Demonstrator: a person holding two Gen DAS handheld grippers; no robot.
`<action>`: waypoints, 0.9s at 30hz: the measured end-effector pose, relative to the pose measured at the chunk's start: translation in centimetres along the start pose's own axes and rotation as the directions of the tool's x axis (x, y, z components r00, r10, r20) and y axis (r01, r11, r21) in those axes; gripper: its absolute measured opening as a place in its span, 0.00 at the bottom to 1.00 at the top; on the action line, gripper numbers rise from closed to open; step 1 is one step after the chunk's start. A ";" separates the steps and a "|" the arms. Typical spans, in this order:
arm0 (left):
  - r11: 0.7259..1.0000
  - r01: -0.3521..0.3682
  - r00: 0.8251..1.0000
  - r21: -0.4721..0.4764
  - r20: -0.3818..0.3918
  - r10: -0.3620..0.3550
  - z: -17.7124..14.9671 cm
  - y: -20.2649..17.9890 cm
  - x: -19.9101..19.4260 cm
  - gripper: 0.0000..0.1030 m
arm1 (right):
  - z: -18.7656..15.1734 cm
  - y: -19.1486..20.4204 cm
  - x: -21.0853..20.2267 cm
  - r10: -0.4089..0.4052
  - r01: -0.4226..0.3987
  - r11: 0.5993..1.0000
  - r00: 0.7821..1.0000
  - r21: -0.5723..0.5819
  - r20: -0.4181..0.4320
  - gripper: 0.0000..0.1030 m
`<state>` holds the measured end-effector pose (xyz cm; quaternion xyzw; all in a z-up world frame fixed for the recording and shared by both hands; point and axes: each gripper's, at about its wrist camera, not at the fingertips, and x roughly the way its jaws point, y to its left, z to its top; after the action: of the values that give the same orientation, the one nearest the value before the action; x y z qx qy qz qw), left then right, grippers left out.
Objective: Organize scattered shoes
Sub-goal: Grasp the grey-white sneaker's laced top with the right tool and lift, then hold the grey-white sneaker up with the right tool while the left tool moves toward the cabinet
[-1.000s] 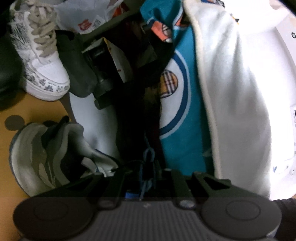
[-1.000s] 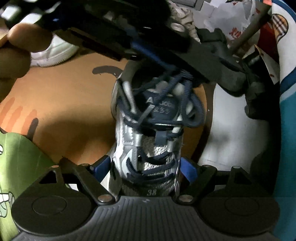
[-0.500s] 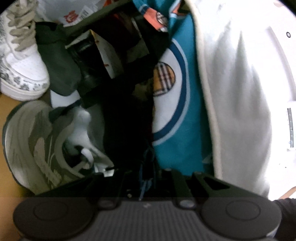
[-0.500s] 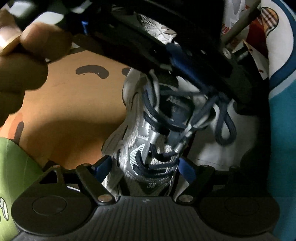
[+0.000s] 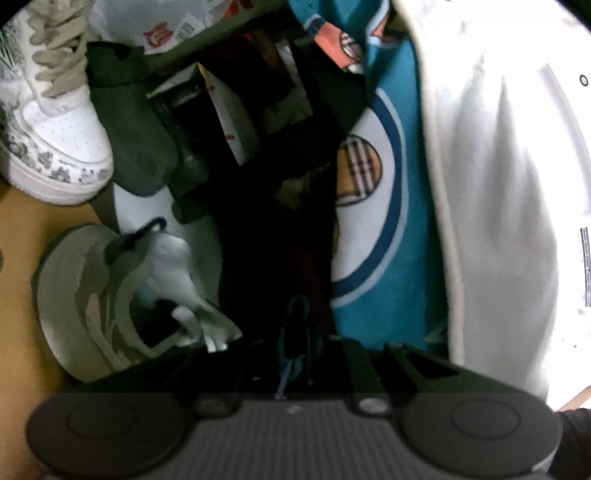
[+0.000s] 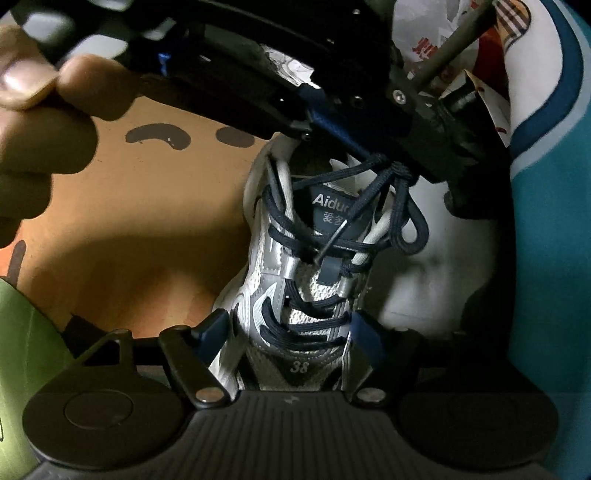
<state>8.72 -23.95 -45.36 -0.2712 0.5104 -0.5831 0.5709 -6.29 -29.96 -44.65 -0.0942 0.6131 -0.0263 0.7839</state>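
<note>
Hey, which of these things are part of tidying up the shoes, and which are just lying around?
Part of the job:
silver sneaker, its navy laces
white patterned sneaker

Just lying about:
teal cartoon cloth
white garment
printed plastic bag

Two shoes show in the left wrist view: one white patterned high-top (image 5: 55, 122) far beyond the fingers to the left, and one grey sneaker (image 5: 110, 295) just left of them. The right wrist view shows one silver sneaker (image 6: 306, 288) between its fingers, with navy laces.
</note>
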 end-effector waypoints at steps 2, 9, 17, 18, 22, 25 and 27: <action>1.000 -0.015 1.000 -0.012 0.008 0.016 0.0 0.2 0.2 0.11 | -0.1 0.1 -0.1 -0.004 0.004 1.000 1.000 0.000 0.001 0.73; 0.997 -0.076 0.997 -0.010 -0.003 0.076 0.0 -0.5 0.5 0.13 | 0.0 0.5 -0.4 -0.018 0.018 1.000 1.000 0.011 -0.002 0.70; 0.985 -0.167 0.982 -0.036 0.081 0.169 -0.6 -0.2 -2.6 0.45 | 0.3 0.2 -0.4 -0.018 0.018 1.000 1.000 0.010 -0.005 0.69; 0.983 -0.184 0.979 -0.026 0.088 0.185 -0.8 -0.4 -3.2 0.47 | 0.2 0.4 -0.2 -0.019 0.019 1.000 1.000 0.006 -0.004 0.69; 0.972 -0.235 0.966 -0.013 0.109 0.235 -1.2 -0.8 -4.2 0.52 | 0.1 1.0 0.9 -0.015 0.015 1.000 1.000 -0.002 -0.006 0.67; 0.964 -0.266 0.956 -0.017 0.125 0.266 -1.3 -0.9 -5.6 0.53 | 0.3 0.7 1.3 -0.006 0.006 1.000 1.000 -0.002 -0.021 0.67; 0.957 -0.290 0.946 -0.021 0.143 0.290 -1.5 -1.0 -7.1 0.54 | 0.6 0.5 1.2 -0.006 0.006 1.000 0.999 0.005 -0.037 0.66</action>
<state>8.39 -16.98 -43.05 -0.2347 0.5020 -0.4720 0.6857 -5.41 -29.57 -45.77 -0.0937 0.6273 -0.0317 0.7725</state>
